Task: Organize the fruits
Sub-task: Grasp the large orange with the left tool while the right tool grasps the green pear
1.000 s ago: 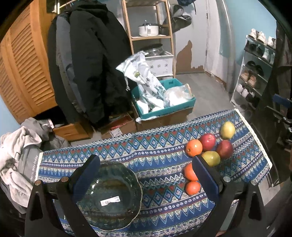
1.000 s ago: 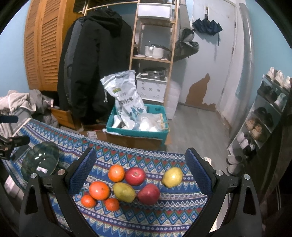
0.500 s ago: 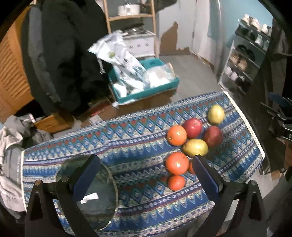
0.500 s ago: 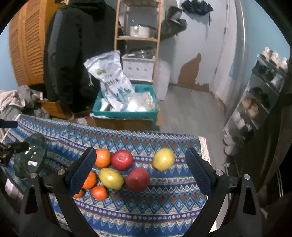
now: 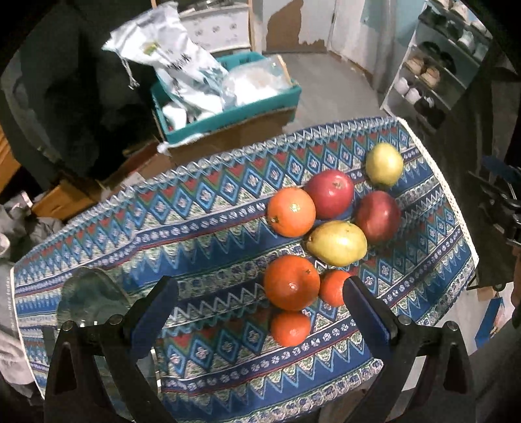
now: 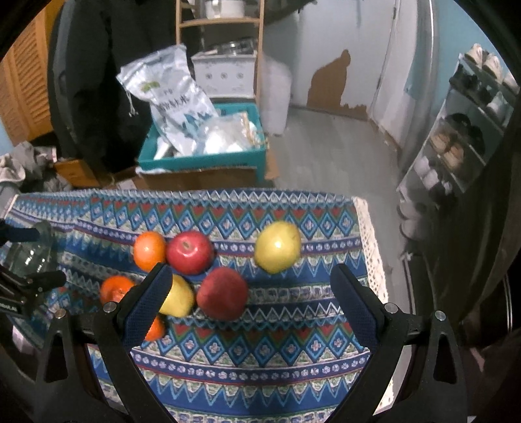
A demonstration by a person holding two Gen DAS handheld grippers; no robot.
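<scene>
Several fruits lie grouped on the patterned tablecloth (image 5: 208, 227): oranges (image 5: 290, 281), two red apples (image 5: 329, 194), a yellow-green pear (image 5: 337, 242) and a yellow apple (image 5: 384, 163). A clear glass bowl (image 5: 88, 301) stands at the table's left end, partly behind my left finger. My left gripper (image 5: 260, 304) is open and empty, above the near oranges. My right gripper (image 6: 249, 289) is open and empty, above the dark red apple (image 6: 222, 293); the yellow apple (image 6: 277, 246) lies just beyond. The bowl (image 6: 27, 250) shows at the left edge there.
Behind the table stand a teal crate (image 6: 208, 159) of bags on a cardboard box, a wooden shelf (image 6: 221, 19) and hanging dark coats (image 6: 107, 65). A shoe rack (image 6: 469, 123) stands on the right. Clothes (image 5: 19, 227) pile at the left.
Both grippers have moved forward and tilted down toward the fruits, which now look larger. My left gripper has swung right, away from the bowl to the oranges.
</scene>
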